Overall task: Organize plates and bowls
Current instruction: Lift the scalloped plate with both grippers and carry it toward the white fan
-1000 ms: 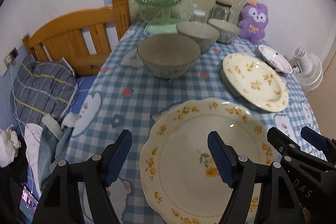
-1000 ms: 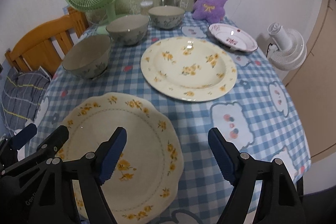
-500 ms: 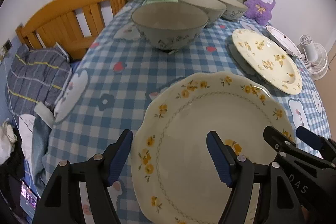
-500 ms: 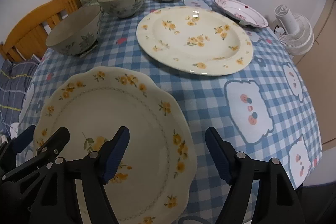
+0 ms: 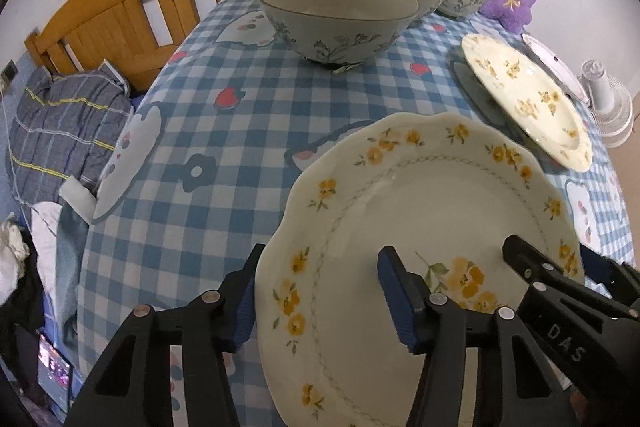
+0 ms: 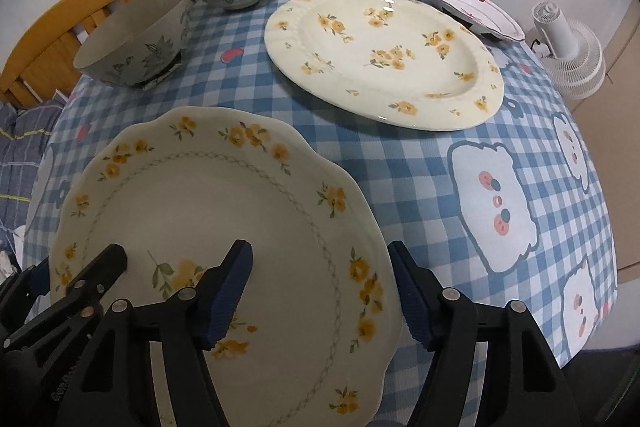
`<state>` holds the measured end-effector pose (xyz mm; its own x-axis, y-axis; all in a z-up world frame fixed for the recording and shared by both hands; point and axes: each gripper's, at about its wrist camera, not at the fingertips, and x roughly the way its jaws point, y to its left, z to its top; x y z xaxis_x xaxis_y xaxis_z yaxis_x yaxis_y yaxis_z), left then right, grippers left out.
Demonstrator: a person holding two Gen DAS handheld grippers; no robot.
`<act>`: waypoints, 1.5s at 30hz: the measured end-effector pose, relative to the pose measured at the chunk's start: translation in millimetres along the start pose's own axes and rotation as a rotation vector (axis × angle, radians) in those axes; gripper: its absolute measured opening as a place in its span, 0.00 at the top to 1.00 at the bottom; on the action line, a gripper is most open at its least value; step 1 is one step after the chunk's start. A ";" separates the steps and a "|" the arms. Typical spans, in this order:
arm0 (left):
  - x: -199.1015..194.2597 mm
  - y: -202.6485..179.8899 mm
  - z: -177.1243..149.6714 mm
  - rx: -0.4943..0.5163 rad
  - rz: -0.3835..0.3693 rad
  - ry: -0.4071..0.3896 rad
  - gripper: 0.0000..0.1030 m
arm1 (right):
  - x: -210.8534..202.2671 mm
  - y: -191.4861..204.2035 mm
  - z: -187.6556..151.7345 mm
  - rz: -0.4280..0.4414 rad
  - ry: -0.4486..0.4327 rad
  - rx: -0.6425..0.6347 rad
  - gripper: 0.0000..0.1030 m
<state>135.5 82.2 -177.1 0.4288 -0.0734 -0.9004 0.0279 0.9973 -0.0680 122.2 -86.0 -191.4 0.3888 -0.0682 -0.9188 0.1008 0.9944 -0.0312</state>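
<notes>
Scalloped plate (image 5: 432,251) is straddled at its near-left rim by the wide-open, empty left gripper (image 5: 324,291), near-right rim by the equally open right gripper (image 6: 320,291).

Left gripper (image 5: 320,291) spread wide astride the scalloped plate's (image 5: 432,227) left rim at the table's (image 5: 240,115) near edge; right gripper's finger (image 5: 520,259) over the plate's right side.
</notes>
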 end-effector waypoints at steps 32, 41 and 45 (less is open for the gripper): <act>-14.5 -11.8 3.2 0.017 0.018 0.007 0.46 | -18.6 -6.8 -3.4 -0.007 0.026 0.001 0.30; -32.0 -30.2 1.7 0.012 0.020 -0.027 0.46 | -37.2 -26.8 -1.4 -0.002 -0.009 -0.009 0.30; -41.1 -39.8 1.8 0.010 0.021 -0.044 0.46 | -46.9 -38.8 1.9 0.006 -0.025 -0.018 0.30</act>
<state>118.4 45.5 -136.7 0.4690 -0.0525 -0.8817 0.0275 0.9986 -0.0449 101.8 -121.5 -146.3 0.4117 -0.0643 -0.9090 0.0820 0.9961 -0.0333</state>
